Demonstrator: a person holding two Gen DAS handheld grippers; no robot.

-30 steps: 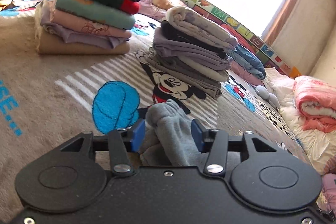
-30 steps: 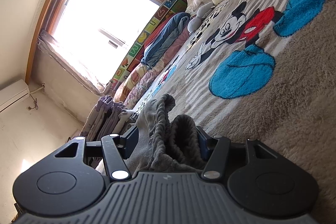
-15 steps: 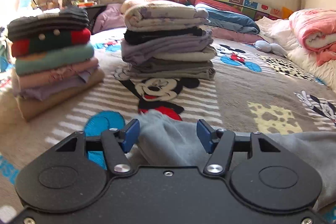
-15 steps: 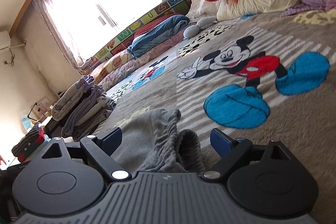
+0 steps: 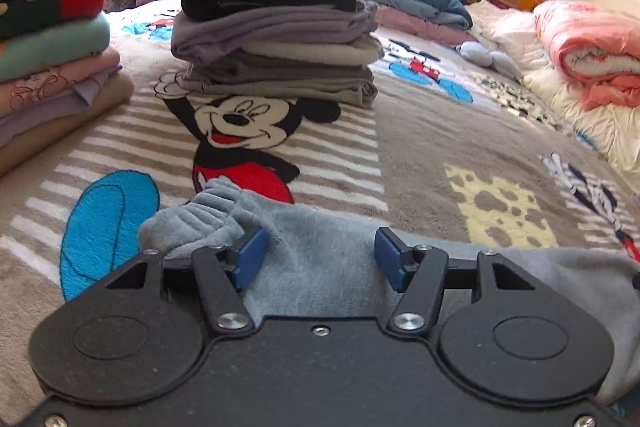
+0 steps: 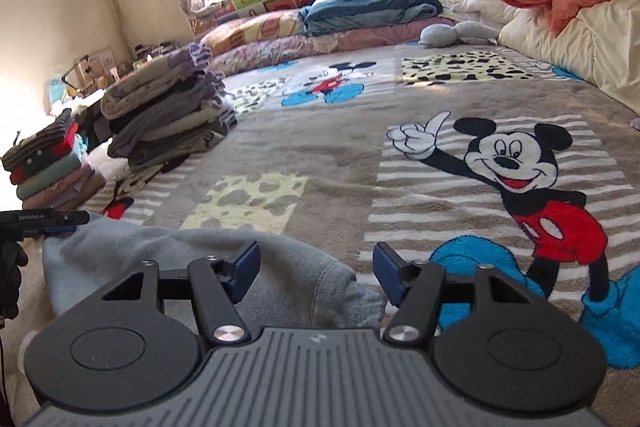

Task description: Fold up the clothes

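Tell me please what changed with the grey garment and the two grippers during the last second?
Both grippers let go. The left gripper and the right gripper were shut on bunched parts of the grey garment a second ago; now their jaws stand wide open and the garment lies spread flat on the Mickey Mouse blanket. Both cameras also levelled out. The two stacks of folded clothes stayed in place.

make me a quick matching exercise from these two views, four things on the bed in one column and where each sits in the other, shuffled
Things:
1. grey garment
2. pink rolled quilt
3. striped-top clothes stack
4. blue folded blanket

Places:
A. far end of the bed, under the window
B. left edge of the left wrist view
C. right side, on the cream bedding
D. flat on the Mickey blanket, under both open grippers

Pairs: 1-D, 2-C, 3-B, 4-A
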